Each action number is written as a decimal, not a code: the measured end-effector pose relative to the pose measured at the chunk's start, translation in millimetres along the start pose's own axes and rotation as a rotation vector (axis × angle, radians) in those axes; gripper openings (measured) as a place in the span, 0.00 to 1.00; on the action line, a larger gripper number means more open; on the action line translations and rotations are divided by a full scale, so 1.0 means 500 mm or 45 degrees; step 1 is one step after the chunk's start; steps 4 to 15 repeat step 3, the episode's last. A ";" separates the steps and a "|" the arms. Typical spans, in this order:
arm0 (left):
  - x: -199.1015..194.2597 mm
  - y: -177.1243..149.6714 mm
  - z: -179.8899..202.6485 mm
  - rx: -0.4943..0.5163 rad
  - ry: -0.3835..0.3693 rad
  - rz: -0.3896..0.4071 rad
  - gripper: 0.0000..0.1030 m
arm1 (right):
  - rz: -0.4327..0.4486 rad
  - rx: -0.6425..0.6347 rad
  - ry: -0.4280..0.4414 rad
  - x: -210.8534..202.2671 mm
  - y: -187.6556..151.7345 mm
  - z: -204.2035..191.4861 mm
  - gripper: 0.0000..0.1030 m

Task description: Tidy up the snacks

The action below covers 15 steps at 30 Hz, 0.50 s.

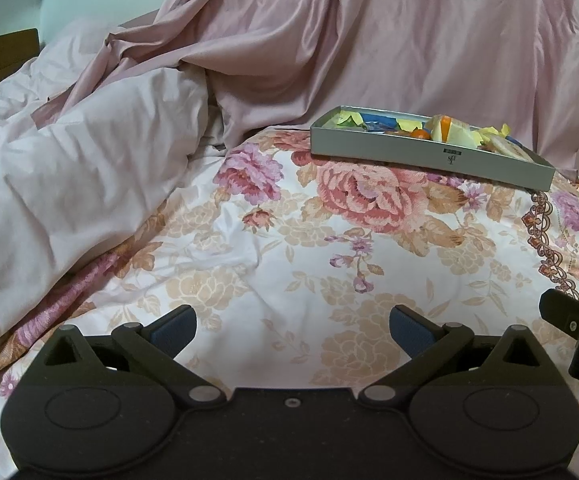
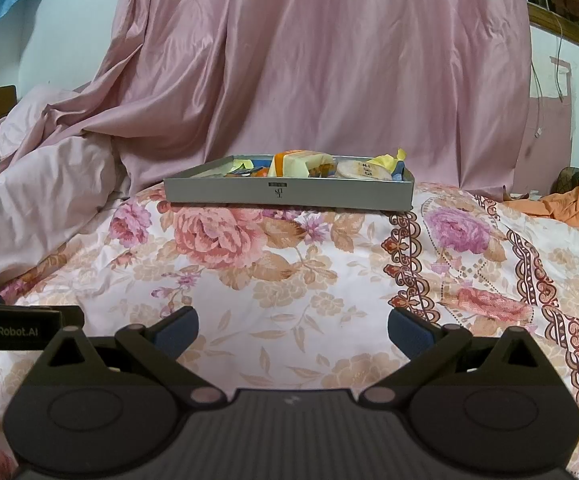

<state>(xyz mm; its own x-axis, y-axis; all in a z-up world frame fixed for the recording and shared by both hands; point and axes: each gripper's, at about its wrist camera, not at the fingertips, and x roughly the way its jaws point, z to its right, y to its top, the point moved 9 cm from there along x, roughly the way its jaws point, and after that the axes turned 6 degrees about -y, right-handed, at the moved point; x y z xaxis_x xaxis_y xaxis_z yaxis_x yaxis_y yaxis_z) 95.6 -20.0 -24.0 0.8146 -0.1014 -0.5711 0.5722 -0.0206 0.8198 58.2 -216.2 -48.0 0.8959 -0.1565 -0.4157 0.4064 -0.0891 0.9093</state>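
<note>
A shallow grey tray (image 2: 289,194) sits on the flowered bedspread, ahead of both grippers; it also shows in the left wrist view (image 1: 429,154). It holds several wrapped snacks: a yellow and orange packet (image 2: 301,164), a round pale packet (image 2: 363,170), and yellow wrappers (image 1: 409,123). My left gripper (image 1: 292,330) is open and empty, low over the bedspread, well short of the tray. My right gripper (image 2: 292,330) is open and empty, also short of the tray. The right gripper's body (image 1: 577,320) shows at the right edge of the left wrist view.
A rumpled pale pink quilt (image 1: 69,184) lies to the left. A pink satin curtain (image 2: 309,60) hangs behind the tray. Orange cloth (image 2: 569,206) lies at the far right. The flowered bedspread (image 2: 289,280) stretches between grippers and tray.
</note>
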 end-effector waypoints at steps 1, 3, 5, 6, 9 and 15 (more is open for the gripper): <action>0.000 0.000 -0.003 0.000 0.001 0.000 0.99 | 0.000 0.000 0.000 0.000 0.000 0.000 1.00; 0.000 0.000 0.000 0.000 0.001 -0.002 0.99 | 0.000 0.000 -0.001 0.000 0.000 0.000 1.00; 0.000 0.000 0.000 0.000 0.001 -0.002 0.99 | 0.000 0.000 -0.001 0.000 0.000 0.000 1.00; 0.000 0.000 0.000 0.000 0.001 -0.002 0.99 | 0.000 0.000 -0.001 0.000 0.000 0.000 1.00; 0.000 0.000 0.000 0.000 0.001 -0.002 0.99 | 0.000 0.000 -0.001 0.000 0.000 0.000 1.00; 0.000 0.000 0.000 0.000 0.001 -0.002 0.99 | 0.000 0.000 -0.001 0.000 0.000 0.000 1.00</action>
